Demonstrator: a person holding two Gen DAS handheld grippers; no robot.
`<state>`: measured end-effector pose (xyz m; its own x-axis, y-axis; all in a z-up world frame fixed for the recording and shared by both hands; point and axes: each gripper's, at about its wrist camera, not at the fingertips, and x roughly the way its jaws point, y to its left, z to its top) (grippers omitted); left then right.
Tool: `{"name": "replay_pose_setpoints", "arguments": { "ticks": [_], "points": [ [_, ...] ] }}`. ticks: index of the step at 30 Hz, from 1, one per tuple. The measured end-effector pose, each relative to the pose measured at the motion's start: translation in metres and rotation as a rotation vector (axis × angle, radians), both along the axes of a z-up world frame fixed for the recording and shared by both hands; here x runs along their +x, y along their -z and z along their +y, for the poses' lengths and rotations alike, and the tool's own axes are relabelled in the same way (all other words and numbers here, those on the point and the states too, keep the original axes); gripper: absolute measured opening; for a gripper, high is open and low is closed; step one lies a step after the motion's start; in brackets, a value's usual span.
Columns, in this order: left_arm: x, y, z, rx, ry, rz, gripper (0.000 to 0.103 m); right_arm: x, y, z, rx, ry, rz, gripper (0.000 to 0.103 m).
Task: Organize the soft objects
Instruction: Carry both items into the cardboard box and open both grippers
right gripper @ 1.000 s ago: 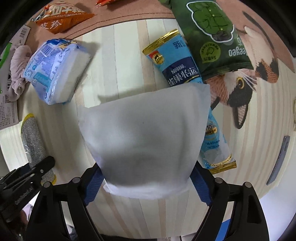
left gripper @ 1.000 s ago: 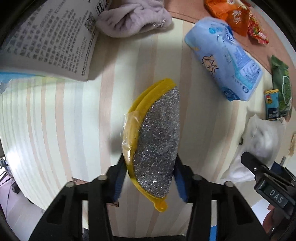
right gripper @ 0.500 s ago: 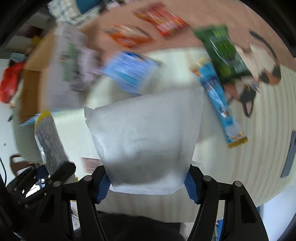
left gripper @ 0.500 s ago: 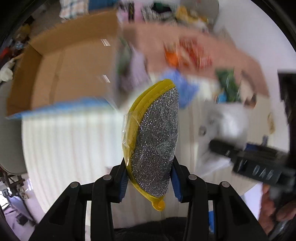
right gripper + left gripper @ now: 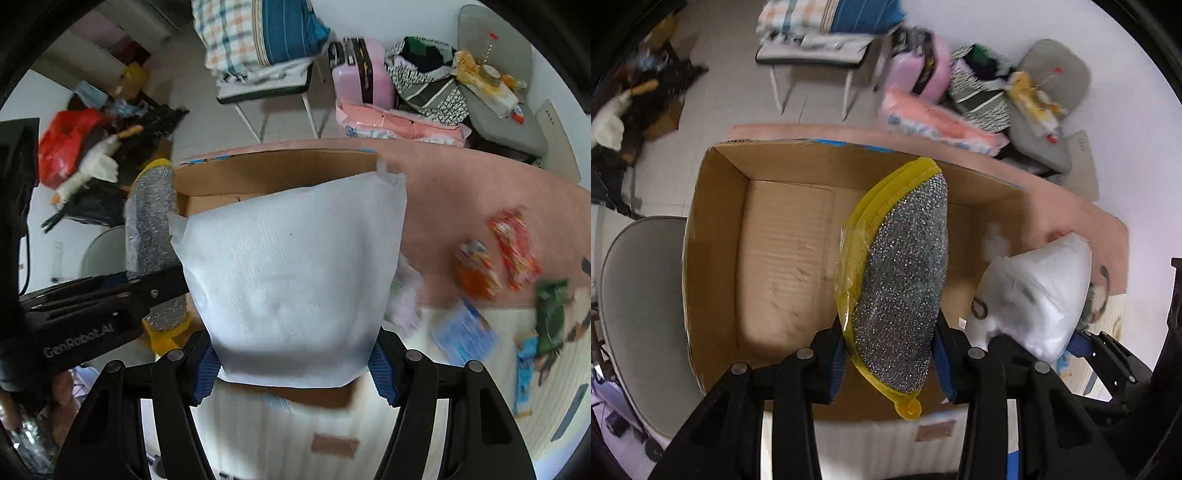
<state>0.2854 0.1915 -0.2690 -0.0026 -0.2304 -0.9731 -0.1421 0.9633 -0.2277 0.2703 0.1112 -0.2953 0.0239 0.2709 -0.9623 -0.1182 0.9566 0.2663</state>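
Note:
My left gripper [image 5: 888,354] is shut on a yellow-backed silver scouring pad [image 5: 899,280] wrapped in clear plastic and holds it above an open cardboard box [image 5: 720,258]. My right gripper [image 5: 291,360] is shut on a white soft pouch [image 5: 295,280], held over the box's right part [image 5: 266,166]. The pouch also shows in the left wrist view [image 5: 1038,295] to the right of the pad. The pad and left gripper show in the right wrist view [image 5: 151,229] at the left. The box's visible floor is bare.
Snack packets [image 5: 513,247], a blue pack [image 5: 465,332] and a green bag [image 5: 550,314] lie on the table at the right. A grey chair [image 5: 639,314] stands left of the box. Bags, a stool and clutter [image 5: 960,88] lie on the floor beyond.
Both grippers have risen from the striped table and swung towards the cardboard box, carrying the pad and the pouch. The table items have dropped to the right edge of view.

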Motion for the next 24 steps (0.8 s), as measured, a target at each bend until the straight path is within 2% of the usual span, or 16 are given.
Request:
{"name": "replay_pose_setpoints", "arguments": {
  "ticks": [2,7,12,14,16,18,19,20,21,23,24],
  "points": [
    [0.022,0.033,0.007,-0.022,0.016,0.067,0.037,0.044,0.015,-0.019,-0.002,0.010,0.048,0.069],
    [0.045,0.083,0.013,-0.067,0.079,0.163,0.037,0.082,0.083,0.006,-0.065,0.007,0.113,0.069],
    [0.065,0.104,0.013,-0.076,0.109,0.201,0.038,0.098,0.126,0.012,-0.119,0.009,0.135,0.070],
    [0.065,0.107,0.014,-0.080,0.119,0.209,0.038,0.106,0.137,0.014,-0.138,0.004,0.131,0.070],
    [0.070,0.110,0.013,-0.058,0.131,0.216,0.040,0.098,0.131,0.009,-0.144,-0.001,0.131,0.070],
    [0.068,0.109,0.015,-0.041,0.117,0.224,0.043,0.096,0.132,0.011,-0.153,-0.011,0.124,0.074],
    [0.068,0.108,0.018,-0.040,0.104,0.221,0.045,0.093,0.128,0.007,-0.158,-0.008,0.114,0.083],
    [0.065,0.104,0.022,-0.037,0.091,0.210,0.054,0.090,0.123,0.006,-0.173,-0.003,0.101,0.094],
    [0.064,0.099,0.022,-0.018,0.082,0.189,0.072,0.088,0.119,0.005,-0.169,0.001,0.091,0.101],
    [0.056,0.079,0.024,0.035,0.080,0.116,0.097,0.083,0.109,0.004,-0.165,-0.002,0.088,0.103],
    [0.051,0.069,0.025,0.071,0.085,0.084,0.100,0.079,0.101,0.003,-0.185,-0.003,0.073,0.103]
  ]
}}
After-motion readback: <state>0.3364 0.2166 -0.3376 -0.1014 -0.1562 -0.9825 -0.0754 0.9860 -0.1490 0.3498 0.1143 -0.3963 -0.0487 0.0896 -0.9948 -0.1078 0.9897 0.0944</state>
